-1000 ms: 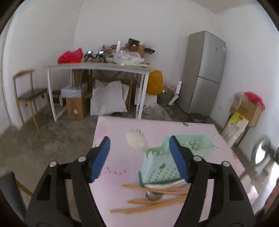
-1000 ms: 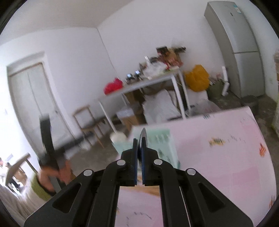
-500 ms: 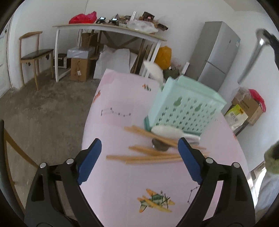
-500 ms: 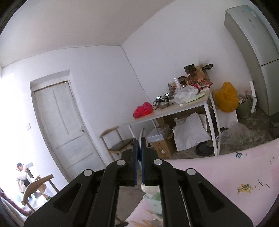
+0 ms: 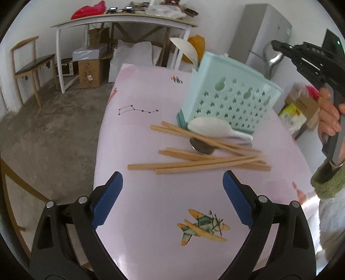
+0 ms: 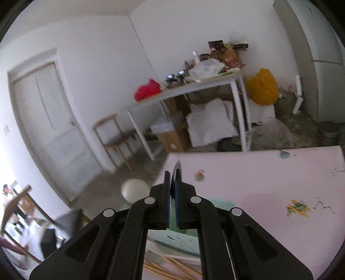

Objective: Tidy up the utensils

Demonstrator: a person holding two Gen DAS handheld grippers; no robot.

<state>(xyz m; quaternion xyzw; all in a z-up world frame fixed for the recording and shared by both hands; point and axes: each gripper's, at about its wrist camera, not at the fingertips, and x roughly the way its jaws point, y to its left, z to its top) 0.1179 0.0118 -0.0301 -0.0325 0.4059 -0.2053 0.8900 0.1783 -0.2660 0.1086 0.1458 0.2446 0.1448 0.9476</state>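
Right now the chopsticks [image 5: 200,158] lie loose in a crossed heap on the pink worktop [image 5: 138,133], at about twelve o'clock from my left claw [image 5: 172,200] and well clear of its tips. Across the far sticks rests a white spoon [image 5: 215,128], and a dark metal spoon bowl [image 5: 202,147] peeks out under them. Just behind the heap, toward one o'clock, stands the mint perforated utensil holder [image 5: 230,97], with a white ladle [image 5: 187,50] sticking up from its far left corner.

My left claw has just been spreading and now stands wide apart, with nothing but bare worktop between its blue pads [image 5: 107,200].

My right claw [image 6: 172,200] is clenched on a thin metal utensil [image 6: 177,170] whose pointed end juts up past the tips; from the left view I see that claw at two o'clock, raised above the holder, with a shiny metal handle in it and a hand [image 5: 330,116] in a green cuff gripping the tool.

Beyond the worktop, at eleven o'clock, stand a cluttered white table [image 5: 120,20] and a wooden chair [image 5: 32,62].
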